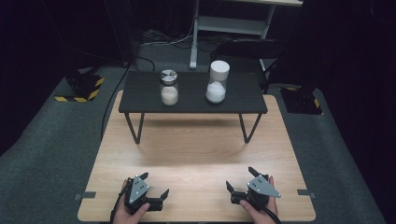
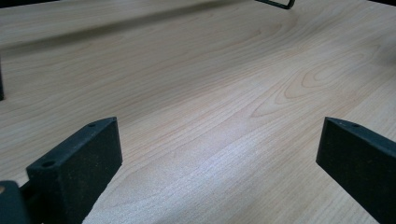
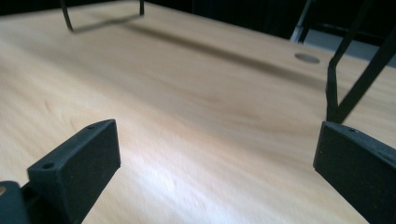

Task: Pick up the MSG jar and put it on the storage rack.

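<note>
Two glass jars stand on a low black shelf (image 1: 140, 100) at the far side of the wooden table (image 1: 196, 149). The left jar (image 1: 169, 87) has a silver lid and holds pale powder. The right jar (image 1: 217, 82) has a white lid and holds white powder. My left gripper (image 1: 155, 184) rests near the table's front edge at the left, open, with nothing between its jaws (image 2: 219, 154). My right gripper (image 1: 240, 178) rests at the front right, open too, and bare wood lies between its jaws (image 3: 217, 154).
The shelf stands on thin black wire legs (image 1: 134, 129), with bare wood under it and in front of it. A black chair (image 1: 247, 49) and a white desk frame (image 1: 205, 28) stand behind the table on grey carpet. Hazard-striped bases (image 1: 84, 88) sit at both sides.
</note>
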Action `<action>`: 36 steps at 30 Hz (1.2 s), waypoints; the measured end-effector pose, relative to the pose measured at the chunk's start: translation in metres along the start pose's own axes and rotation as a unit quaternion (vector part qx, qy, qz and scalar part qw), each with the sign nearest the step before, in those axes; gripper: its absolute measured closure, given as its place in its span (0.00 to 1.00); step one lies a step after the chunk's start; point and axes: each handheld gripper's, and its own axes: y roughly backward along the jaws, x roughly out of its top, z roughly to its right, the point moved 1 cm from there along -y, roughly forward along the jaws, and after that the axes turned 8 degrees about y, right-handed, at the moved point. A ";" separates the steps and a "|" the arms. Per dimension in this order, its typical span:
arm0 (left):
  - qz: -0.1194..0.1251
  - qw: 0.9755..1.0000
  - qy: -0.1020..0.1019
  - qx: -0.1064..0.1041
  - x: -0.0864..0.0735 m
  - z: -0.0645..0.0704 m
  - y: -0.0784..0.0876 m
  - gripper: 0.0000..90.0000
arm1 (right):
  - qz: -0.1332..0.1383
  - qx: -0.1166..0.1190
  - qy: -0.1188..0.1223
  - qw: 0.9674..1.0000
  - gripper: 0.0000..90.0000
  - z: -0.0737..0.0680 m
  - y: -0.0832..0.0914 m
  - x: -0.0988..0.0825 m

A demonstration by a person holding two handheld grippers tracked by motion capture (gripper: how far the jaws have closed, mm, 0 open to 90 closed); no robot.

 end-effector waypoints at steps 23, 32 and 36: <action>-0.018 0.999 -0.039 0.000 0.005 0.007 -0.003 0.00 | -0.023 -0.017 -0.020 0.999 0.00 0.000 0.007 -0.016; -0.023 0.999 -0.030 -0.002 0.007 0.005 -0.004 0.00 | -0.015 -0.019 -0.025 0.999 0.00 0.000 0.009 -0.019; -0.026 0.999 -0.030 -0.002 0.008 0.005 -0.005 0.00 | -0.009 -0.022 -0.030 0.999 0.00 0.000 0.010 -0.021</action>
